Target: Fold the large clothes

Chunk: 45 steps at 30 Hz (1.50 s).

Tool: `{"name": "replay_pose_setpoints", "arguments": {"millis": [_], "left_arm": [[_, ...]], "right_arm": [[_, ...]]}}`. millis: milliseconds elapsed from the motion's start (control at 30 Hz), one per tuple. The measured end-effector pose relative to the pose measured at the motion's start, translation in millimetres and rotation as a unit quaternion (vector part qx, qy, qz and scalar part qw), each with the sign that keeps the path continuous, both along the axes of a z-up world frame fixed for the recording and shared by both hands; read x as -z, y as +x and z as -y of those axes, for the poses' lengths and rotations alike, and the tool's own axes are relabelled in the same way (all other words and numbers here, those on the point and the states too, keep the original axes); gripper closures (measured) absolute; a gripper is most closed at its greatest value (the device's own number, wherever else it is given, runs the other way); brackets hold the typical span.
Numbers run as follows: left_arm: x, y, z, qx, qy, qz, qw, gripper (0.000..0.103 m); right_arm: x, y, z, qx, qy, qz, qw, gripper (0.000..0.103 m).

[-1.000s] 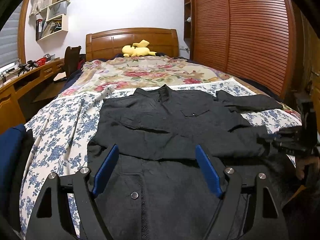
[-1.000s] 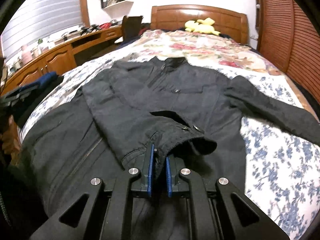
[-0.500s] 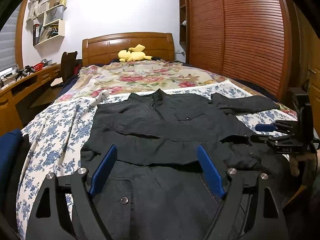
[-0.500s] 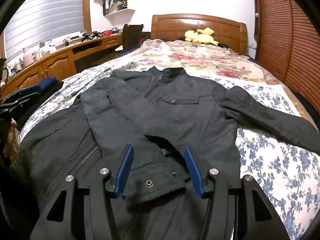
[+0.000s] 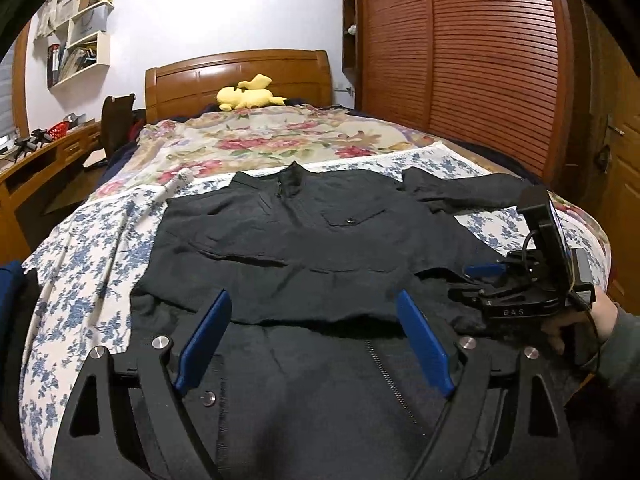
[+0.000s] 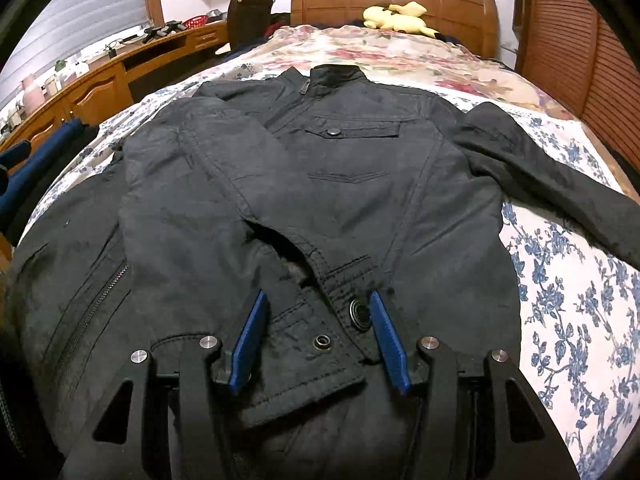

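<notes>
Nearest the lens, the right gripper is standing parted, its blue pads on either side of the folded sleeve's cuff and not pressing on it (two metal snaps are showing on the cuff tab). The left gripper is gaping wide above the hem region of the garment, grasping nothing. The black jacket is lying face up on the bed, collar toward the headboard. Its fabric is appearing dark, matte and slightly creased, with a zip running to a stand collar and a buttoned chest pocket. One sleeve is lying folded diagonally across the front; the other sleeve is stretching outward over the blue-flowered sheet. Farther off, a floral quilt is covering the head end of the bed, and a yellow plush toy is resting against the headboard. A wooden bench is running along the left wall.
</notes>
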<state>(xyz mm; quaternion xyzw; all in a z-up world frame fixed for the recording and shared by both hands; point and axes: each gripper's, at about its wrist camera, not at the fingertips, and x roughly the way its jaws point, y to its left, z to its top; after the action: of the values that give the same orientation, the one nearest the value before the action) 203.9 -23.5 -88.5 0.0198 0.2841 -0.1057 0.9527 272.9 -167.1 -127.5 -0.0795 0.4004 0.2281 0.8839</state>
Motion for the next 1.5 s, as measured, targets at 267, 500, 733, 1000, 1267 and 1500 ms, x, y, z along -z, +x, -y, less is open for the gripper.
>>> {"name": "replay_pose_setpoints", "arguments": {"millis": [267, 500, 733, 1000, 1267, 1500], "left_arm": [[0, 21, 13, 0.005, -0.011, -0.014, 0.9998, 0.017], [3, 40, 30, 0.002, -0.009, -0.02, 0.9998, 0.017], [-3, 52, 48, 0.014, -0.015, -0.016, 0.9997, 0.017], [-13, 52, 65, 0.029, -0.02, -0.009, 0.9993, 0.017], [-21, 40, 79, 0.043, -0.013, -0.005, 0.999, 0.017], [-26, 28, 85, 0.055, -0.014, 0.0, 0.9984, 0.017]], "right_arm": [[-23, -24, 29, 0.005, 0.036, 0.04, 0.999, 0.047], [-23, -44, 65, 0.036, 0.043, 0.058, 0.997, 0.047], [-44, -41, 102, 0.089, 0.06, 0.072, 0.992, 0.047], [-70, -5, 162, 0.147, 0.02, 0.094, 0.985, 0.04], [-77, 52, 236, 0.243, -0.024, 0.081, 0.966, 0.04], [-70, 92, 294, 0.327, -0.043, 0.044, 0.943, 0.04]]}}
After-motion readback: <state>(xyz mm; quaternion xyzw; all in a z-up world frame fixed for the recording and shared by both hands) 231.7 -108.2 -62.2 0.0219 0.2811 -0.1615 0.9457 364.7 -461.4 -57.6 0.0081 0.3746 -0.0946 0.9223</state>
